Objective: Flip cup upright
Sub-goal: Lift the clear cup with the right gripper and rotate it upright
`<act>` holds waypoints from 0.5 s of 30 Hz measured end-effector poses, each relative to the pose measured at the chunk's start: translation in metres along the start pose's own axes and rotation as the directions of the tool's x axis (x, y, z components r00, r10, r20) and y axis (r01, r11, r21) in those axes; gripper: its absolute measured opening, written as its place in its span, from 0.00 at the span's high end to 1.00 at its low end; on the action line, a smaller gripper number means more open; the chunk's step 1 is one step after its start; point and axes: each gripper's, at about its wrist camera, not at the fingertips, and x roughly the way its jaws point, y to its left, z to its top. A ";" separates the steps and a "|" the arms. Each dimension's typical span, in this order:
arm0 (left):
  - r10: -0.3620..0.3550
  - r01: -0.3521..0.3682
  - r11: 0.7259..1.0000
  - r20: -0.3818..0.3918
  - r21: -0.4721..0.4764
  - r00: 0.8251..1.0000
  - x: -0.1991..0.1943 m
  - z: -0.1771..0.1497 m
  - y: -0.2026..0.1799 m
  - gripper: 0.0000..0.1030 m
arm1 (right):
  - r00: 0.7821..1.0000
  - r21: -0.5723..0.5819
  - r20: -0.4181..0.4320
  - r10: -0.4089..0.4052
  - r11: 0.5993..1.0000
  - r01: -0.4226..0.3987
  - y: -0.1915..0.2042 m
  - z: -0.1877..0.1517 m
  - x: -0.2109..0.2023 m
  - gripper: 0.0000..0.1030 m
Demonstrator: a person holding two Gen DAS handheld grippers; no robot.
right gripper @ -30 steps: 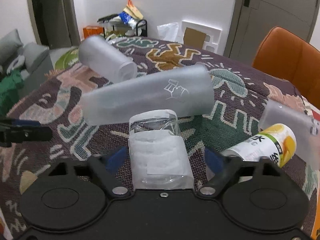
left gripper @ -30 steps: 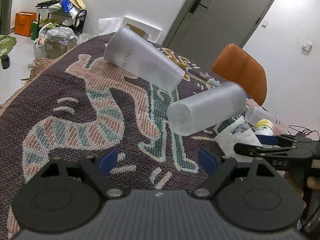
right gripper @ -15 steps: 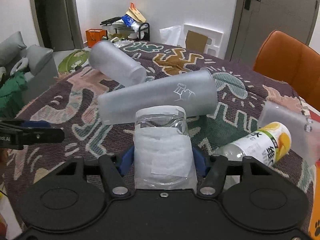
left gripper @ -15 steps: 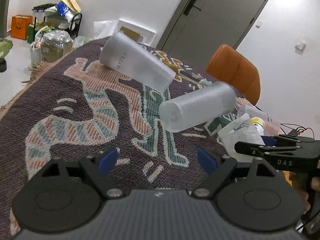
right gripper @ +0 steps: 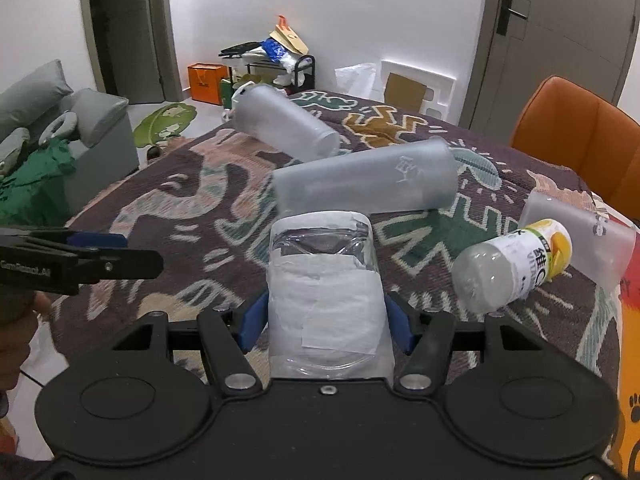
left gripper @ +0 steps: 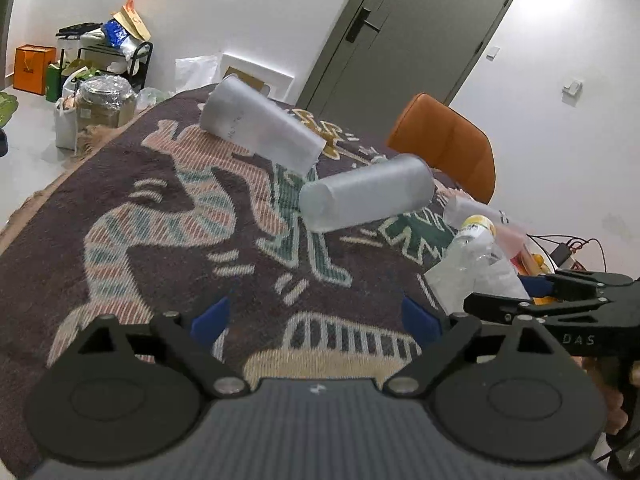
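Note:
My right gripper (right gripper: 323, 316) is shut on a clear plastic cup wrapped in white paper (right gripper: 325, 280), held above the near table edge; the cup also shows in the left wrist view (left gripper: 476, 276). Two frosted cups lie on their sides on the patterned cloth: one in the middle (right gripper: 366, 182) (left gripper: 366, 196) and one farther back (right gripper: 284, 122) (left gripper: 260, 128). My left gripper (left gripper: 316, 316) is open and empty, above the cloth to the left of the held cup.
A drink bottle with a yellow label (right gripper: 516, 266) lies at the right beside a third frosted cup (right gripper: 580, 232). An orange chair (left gripper: 444, 144) stands behind the table. A grey sofa (right gripper: 60, 128) and floor clutter (left gripper: 96, 76) are at the left.
My right gripper has closed on the paper-wrapped cup and lifted it. My left gripper has drawn back from the lying cups and stayed open.

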 end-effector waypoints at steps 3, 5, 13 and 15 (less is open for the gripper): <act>0.009 -0.009 1.000 -0.013 -0.009 1.000 -0.007 -0.008 0.005 0.10 | 1.000 0.001 -0.005 0.001 1.000 -0.001 0.008 -0.006 -0.004 0.42; 0.013 -0.013 1.000 -0.014 -0.009 1.000 -0.013 -0.013 0.008 0.10 | 1.000 0.000 -0.006 0.004 1.000 -0.004 0.014 -0.010 -0.006 0.42; 0.026 -0.025 1.000 -0.006 0.005 1.000 -0.031 -0.021 0.017 0.10 | 0.999 -0.006 -0.029 0.036 0.999 -0.036 0.035 -0.020 -0.002 0.42; 0.030 -0.030 1.000 -0.003 0.001 1.000 -0.033 -0.022 0.020 0.10 | 0.998 -0.013 -0.035 0.042 0.999 -0.043 0.041 -0.022 0.001 0.42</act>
